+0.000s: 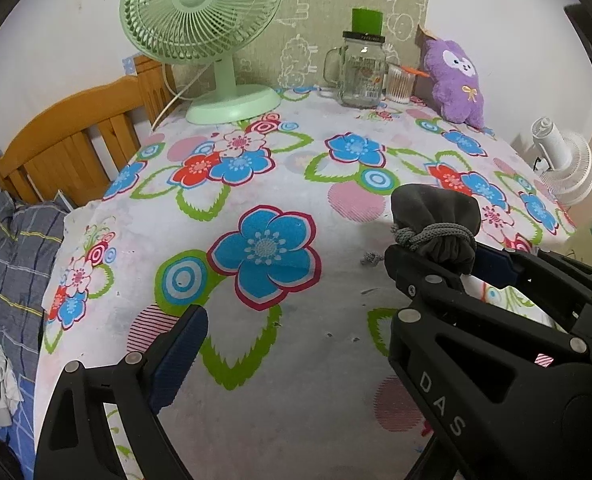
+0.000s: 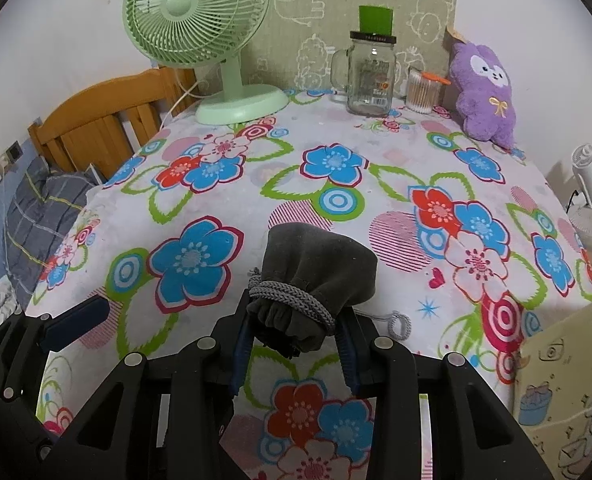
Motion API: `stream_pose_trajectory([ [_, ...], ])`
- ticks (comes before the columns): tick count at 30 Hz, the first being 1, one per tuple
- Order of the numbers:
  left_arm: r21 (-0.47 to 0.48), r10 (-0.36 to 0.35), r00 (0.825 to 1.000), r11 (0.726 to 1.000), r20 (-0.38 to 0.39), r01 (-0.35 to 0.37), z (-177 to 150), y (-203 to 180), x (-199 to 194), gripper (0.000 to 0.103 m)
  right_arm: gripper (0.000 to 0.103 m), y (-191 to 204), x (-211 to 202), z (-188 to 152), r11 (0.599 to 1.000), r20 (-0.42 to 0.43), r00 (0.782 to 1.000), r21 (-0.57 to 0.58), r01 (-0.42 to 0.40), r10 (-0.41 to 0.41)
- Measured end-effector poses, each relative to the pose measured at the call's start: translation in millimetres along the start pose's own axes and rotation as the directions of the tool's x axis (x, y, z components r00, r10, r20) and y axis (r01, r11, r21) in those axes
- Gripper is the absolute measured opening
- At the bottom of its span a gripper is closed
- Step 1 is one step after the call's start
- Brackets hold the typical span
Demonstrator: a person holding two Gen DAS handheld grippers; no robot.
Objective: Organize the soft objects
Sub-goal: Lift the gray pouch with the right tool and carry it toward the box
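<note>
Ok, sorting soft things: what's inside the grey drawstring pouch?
Cannot tell: the grey drawstring pouch is cinched shut with its cord wound round the neck, gripped by the right gripper. Contents hidden.

Two fans (image 2: 200,36), one pouch (image 2: 316,280), one jar (image 2: 370,76)

Your grey drawstring pouch (image 2: 320,276) is bunched shut, its cord wound round the neck. It sits well in front of the green fan (image 2: 200,20), neck toward you.

Dark drawstring pouch (image 1: 436,220) apparently between right tongs (image 1: 440,258), above floral tablecloth (image 1: 256,200).
</note>
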State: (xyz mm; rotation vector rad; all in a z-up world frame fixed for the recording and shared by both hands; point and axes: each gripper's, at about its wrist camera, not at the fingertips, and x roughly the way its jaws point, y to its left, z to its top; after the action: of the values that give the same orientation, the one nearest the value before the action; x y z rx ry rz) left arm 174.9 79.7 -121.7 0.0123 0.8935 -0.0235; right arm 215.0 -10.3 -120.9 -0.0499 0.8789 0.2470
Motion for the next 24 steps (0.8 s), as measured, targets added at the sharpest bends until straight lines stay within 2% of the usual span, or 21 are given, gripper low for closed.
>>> stream_pose_trajectory([
  [24,0.0,0.011,0.993,1.0,0.118,-0.011,-10,-40,-76,0.093,0.04,-24,-88,-14,1.0,0.106,0.994,0.003,-0.01,0.01],
])
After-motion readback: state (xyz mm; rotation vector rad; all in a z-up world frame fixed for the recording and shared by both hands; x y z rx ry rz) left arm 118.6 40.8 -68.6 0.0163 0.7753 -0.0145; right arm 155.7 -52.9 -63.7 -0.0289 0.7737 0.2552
